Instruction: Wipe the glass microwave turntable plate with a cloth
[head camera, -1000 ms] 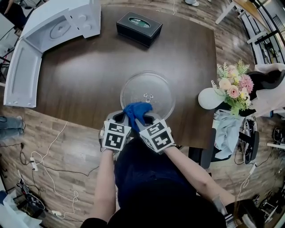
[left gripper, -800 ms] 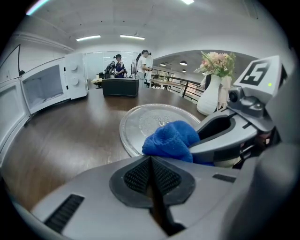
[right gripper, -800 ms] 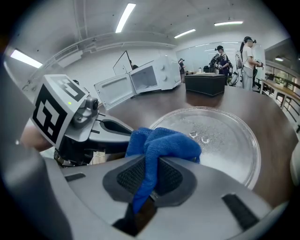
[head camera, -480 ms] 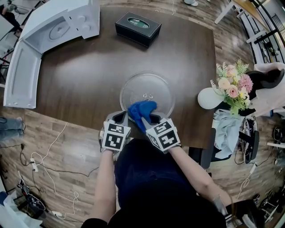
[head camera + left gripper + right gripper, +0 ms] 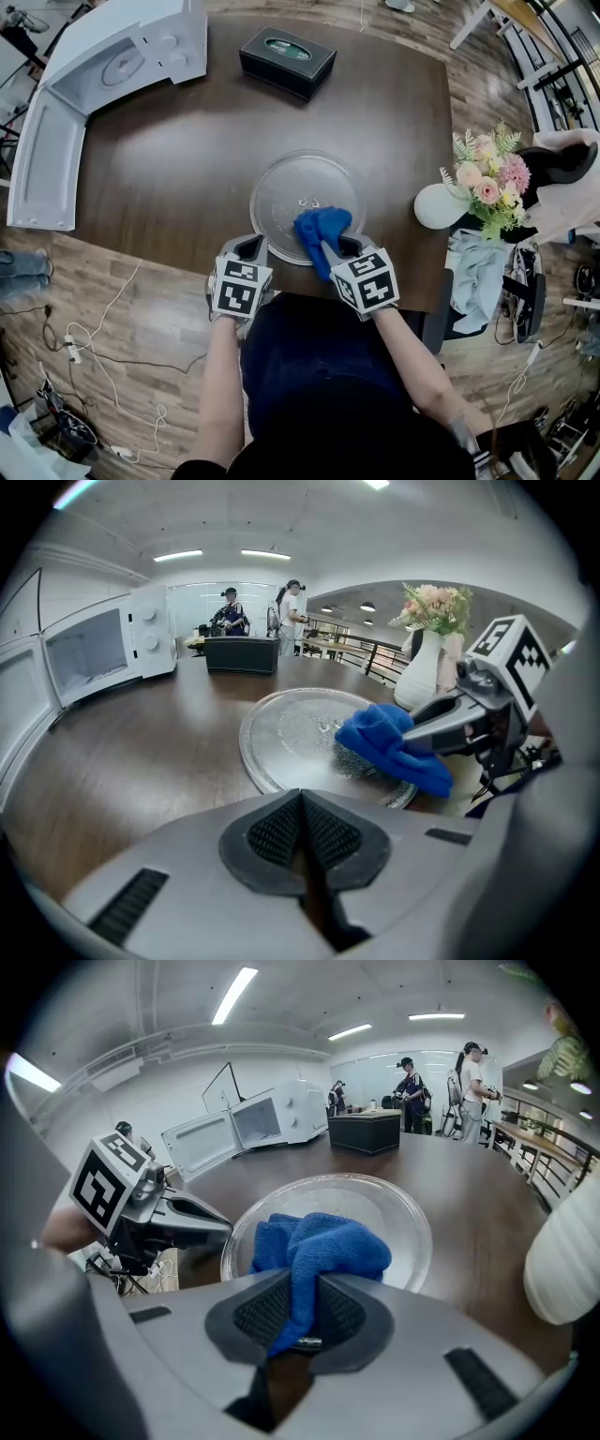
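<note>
Open-plan office/lab hall w/ a mock kitchen corner, not a real home. Evidence: long ceiling strip lights (image 5: 234,993), white walls, a metal railing (image 5: 349,647) along a walkway, and people (image 5: 410,1077) standing by a counter in the bkgd. Wood-plank floor (image 5: 159,309) has loose cables (image 5: 98,319) & plugs trailing over it. Dark tabletop (image 5: 187,159) carries home props: white microwave (image 5: 122,52) w/ door open, black tissue box (image 5: 287,58), white vase of flowers (image 5: 441,206).
</note>
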A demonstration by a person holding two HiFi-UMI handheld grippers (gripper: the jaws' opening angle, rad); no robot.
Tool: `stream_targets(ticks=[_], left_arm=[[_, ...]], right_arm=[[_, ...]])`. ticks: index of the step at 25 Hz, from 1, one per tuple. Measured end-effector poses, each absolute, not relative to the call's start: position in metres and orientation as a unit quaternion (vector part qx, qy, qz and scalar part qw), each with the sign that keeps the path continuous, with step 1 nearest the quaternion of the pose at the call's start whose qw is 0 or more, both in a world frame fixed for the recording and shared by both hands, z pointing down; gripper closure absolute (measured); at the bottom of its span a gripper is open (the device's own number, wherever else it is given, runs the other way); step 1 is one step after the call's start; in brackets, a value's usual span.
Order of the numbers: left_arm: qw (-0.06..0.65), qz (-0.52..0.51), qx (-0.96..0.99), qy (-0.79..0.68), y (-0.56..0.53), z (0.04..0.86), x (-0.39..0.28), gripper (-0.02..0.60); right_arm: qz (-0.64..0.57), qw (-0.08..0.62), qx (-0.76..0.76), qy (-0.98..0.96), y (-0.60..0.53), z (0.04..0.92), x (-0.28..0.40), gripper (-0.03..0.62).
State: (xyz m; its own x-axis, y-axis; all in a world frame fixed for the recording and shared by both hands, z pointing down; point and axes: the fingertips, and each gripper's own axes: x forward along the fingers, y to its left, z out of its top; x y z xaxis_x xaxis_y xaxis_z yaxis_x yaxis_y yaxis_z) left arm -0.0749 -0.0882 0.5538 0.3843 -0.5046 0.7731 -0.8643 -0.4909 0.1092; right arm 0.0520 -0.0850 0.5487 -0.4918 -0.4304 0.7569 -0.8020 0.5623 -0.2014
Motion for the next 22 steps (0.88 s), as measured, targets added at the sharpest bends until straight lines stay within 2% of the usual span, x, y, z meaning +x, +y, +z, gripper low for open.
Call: stream_targets(ticks=[22], left_arm=[[0.257,0.349,0.787,-0.439,-0.087,0.553,-0.074,0.577]], right_arm=[[0.279,0.333,0.447,-0.782,-0.105,0.544,0.123,0.545]])
